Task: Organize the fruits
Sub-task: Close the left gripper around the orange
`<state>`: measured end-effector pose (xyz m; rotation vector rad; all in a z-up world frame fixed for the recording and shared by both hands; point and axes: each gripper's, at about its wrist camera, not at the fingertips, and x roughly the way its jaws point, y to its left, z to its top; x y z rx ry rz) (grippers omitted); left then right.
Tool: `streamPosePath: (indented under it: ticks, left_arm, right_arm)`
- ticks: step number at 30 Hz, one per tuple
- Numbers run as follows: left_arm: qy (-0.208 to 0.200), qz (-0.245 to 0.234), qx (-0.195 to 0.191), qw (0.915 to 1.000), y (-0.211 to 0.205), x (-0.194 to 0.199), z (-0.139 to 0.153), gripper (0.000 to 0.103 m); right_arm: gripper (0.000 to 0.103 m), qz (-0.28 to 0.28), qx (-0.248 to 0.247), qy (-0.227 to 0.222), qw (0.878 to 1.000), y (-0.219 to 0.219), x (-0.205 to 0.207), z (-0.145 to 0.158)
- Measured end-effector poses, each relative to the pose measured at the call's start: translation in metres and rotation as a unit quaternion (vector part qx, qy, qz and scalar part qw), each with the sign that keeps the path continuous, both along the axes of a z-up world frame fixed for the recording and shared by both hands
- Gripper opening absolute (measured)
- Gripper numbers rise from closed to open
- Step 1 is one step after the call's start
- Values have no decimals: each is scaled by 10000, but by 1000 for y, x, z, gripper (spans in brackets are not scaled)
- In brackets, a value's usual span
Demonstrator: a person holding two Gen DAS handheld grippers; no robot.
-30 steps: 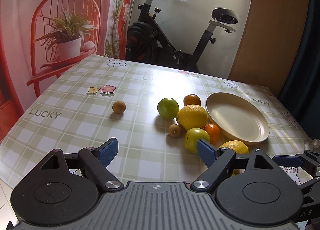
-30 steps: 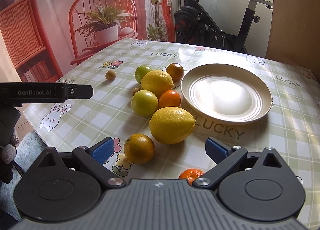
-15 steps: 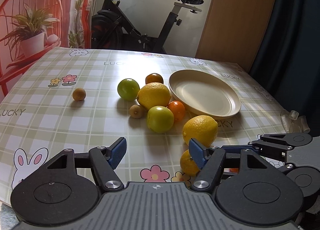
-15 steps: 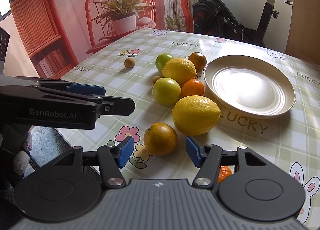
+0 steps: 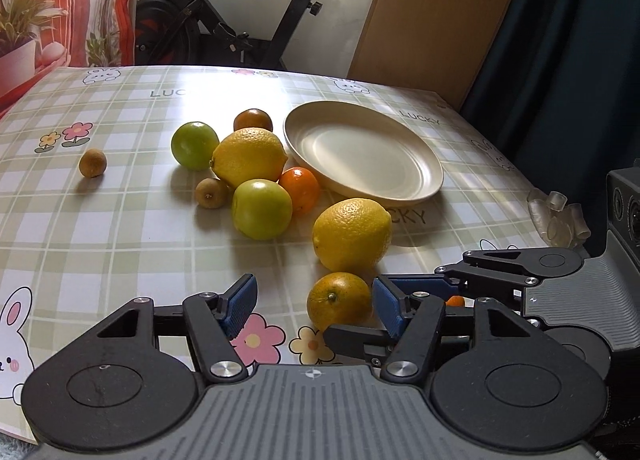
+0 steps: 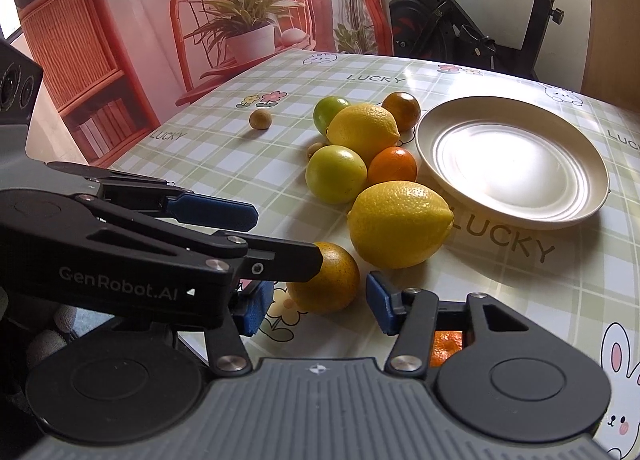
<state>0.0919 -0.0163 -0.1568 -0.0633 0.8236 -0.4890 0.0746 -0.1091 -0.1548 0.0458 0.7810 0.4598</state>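
Both grippers are down at the near edge of the table (image 5: 100,220), crowding around the same yellowish orange (image 5: 339,301). The left gripper (image 5: 316,308) has its blue pads spread fairly wide and isn't holding anything; the orange sits just inside its right-hand pad. The right gripper (image 6: 320,302) is open too, with that same orange between its pads, though I honestly can't tell if either pad is touching it yet. From the right wrist camera the left gripper's black fingers cross in front and cover part of the orange. Just behind it is a big lemon (image 5: 352,234), close to the rim of the cream plate (image 5: 424,184), which has nothing on it. Further back there's a tight cluster: a green apple (image 5: 262,209), a small bright orange (image 5: 300,188), a second lemon (image 5: 249,158), a little brown kiwi (image 5: 209,193), a green lime-looking fruit (image 5: 195,145) and a dark reddish round fruit (image 5: 253,121). Another small brown fruit (image 5: 93,164) sits off on its own, well apart to the left. There's also a bit of a tangerine (image 6: 446,346) peeking out under the right gripper's finger. Exercise bike (image 5: 240,20) in the background.
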Motion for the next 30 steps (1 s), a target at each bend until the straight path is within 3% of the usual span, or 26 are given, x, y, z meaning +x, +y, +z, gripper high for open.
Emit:
streamPosePath:
  ticks: [4,10,12,15,30]
  left_arm:
    - [141,-148,-256,9995,-2,3,-3,66]
    - [255,-164,-316,9990,-4,7,-8,60]
    - [334,-148,-345,9987,-3,9,-11,51]
    - [432,-108,-377,9983,-2,13,-15,50]
    - [326,-96,-406,9986,-6,11,-18,41]
  right_arm:
    - [50,8,-38,2,10000,1,1,-3]
    - [47,-3,-75,-14,10000,2,3,-5]
    - [46,10,-87,-32,10000,3,3,-6]
    - [46,19,-105,-58,9999,4,3,-6]
    - [46,-36,-44,4,10000,2,3,-8]
